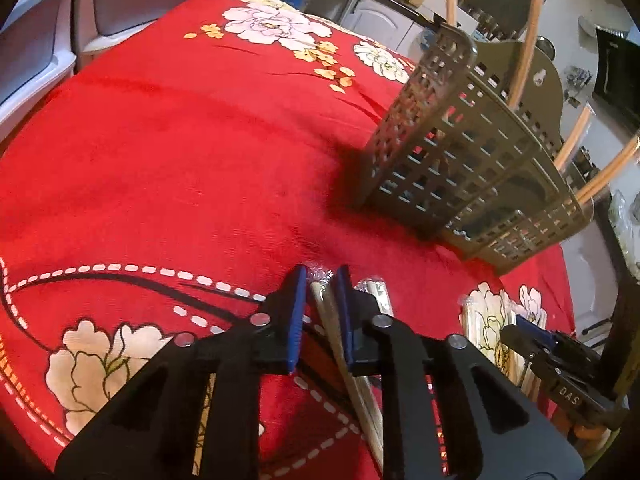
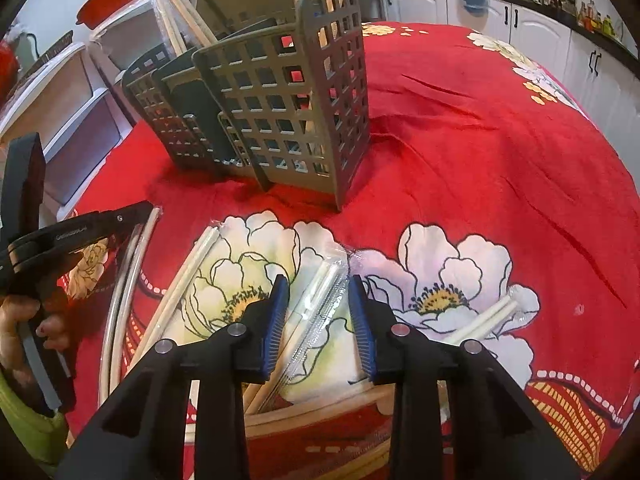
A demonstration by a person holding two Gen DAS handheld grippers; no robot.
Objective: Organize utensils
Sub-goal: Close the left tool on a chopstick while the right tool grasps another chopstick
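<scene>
A grey lattice utensil holder stands on the red flowered tablecloth, with wooden sticks rising from it; it also shows in the right wrist view. My left gripper is shut on a plastic-wrapped pair of chopsticks that runs back between its blue pads. My right gripper is open, its jaws on either side of a wrapped pair of chopsticks lying on the cloth. More wrapped chopsticks lie to the left and right. The left gripper shows at the left edge of the right wrist view.
White plastic drawers stand beyond the table's left edge. White kitchen cabinets line the far wall. Another wrapped pack lies beside my left gripper. The right gripper shows at the lower right of the left wrist view.
</scene>
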